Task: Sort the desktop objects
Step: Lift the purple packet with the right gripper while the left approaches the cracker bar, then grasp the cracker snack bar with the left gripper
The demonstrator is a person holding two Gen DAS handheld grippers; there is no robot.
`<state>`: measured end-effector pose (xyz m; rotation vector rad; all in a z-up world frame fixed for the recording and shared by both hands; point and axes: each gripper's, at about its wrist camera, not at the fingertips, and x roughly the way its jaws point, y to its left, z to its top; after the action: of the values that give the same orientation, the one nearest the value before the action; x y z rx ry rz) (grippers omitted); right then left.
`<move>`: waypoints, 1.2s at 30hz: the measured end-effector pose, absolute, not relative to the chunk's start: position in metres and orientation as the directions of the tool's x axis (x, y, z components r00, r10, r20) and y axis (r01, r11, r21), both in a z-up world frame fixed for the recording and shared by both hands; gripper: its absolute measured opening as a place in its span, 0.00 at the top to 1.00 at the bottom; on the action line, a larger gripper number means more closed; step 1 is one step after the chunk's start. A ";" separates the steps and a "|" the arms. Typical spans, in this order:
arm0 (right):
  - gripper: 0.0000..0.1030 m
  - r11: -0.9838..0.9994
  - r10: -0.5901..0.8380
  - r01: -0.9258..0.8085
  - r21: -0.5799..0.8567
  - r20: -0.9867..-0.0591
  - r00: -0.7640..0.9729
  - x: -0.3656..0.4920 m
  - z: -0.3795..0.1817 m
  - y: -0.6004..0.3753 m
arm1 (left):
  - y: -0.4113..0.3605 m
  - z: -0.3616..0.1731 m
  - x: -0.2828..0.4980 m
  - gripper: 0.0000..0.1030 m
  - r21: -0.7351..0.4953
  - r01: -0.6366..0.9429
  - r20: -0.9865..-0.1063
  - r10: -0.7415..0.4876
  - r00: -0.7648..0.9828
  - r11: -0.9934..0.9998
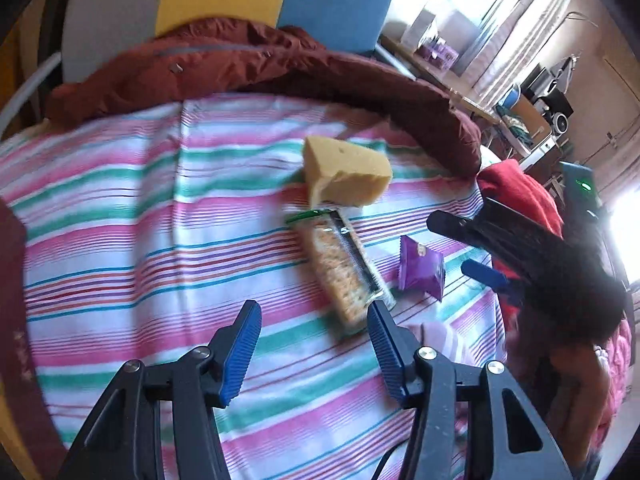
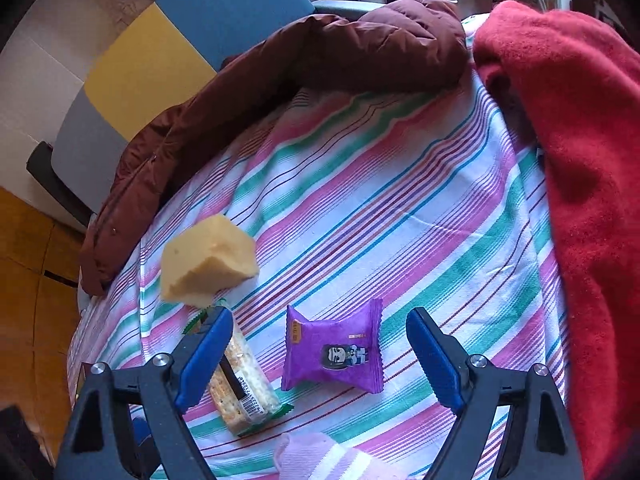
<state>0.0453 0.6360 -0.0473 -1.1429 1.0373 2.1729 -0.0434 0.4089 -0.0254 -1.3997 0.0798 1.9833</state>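
Observation:
On the striped cloth (image 1: pixel 120 208) lie a yellow sponge wedge (image 1: pixel 346 170), a clear cracker packet (image 1: pixel 344 268) and a purple snack pouch (image 1: pixel 422 268). My left gripper (image 1: pixel 314 324) is open and empty, just in front of the cracker packet's near end. My right gripper (image 2: pixel 320 336) is open and empty, its jaws either side of the purple pouch (image 2: pixel 336 350). The sponge (image 2: pixel 208 260) and cracker packet (image 2: pixel 244 388) lie to its left. The right gripper also shows in the left wrist view (image 1: pixel 472 248), beside the pouch.
A maroon padded jacket (image 1: pixel 240 60) rings the far side of the cloth (image 2: pixel 380 184) and shows again in the right wrist view (image 2: pixel 300 64). A red blanket (image 2: pixel 580 160) lies at the right. A pink striped sock (image 2: pixel 320 460) lies near the front. A blue, yellow and grey chair (image 2: pixel 180 40) stands behind.

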 end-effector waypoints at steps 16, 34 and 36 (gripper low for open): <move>0.14 -0.546 0.041 -0.707 0.450 -0.828 -0.559 0.060 -0.047 0.647 | 0.480 -0.067 -0.062 0.45 -0.256 -0.527 -0.901 0.397 -0.173 -0.810; 0.15 -0.552 0.032 -0.712 0.434 -0.842 -0.538 0.055 -0.053 0.646 | 0.519 -0.075 -0.040 0.19 -0.048 -0.634 -0.948 0.235 -0.215 -0.772; 0.15 -0.556 0.033 -0.713 0.426 -0.847 -0.531 0.054 -0.054 0.646 | 0.514 -0.075 -0.036 0.23 -0.040 -0.637 -0.937 0.249 -0.243 -0.770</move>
<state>0.0542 0.6456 -0.0541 -1.1495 1.1087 2.1221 -0.0357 0.5141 -0.0753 -1.4507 0.4761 2.0504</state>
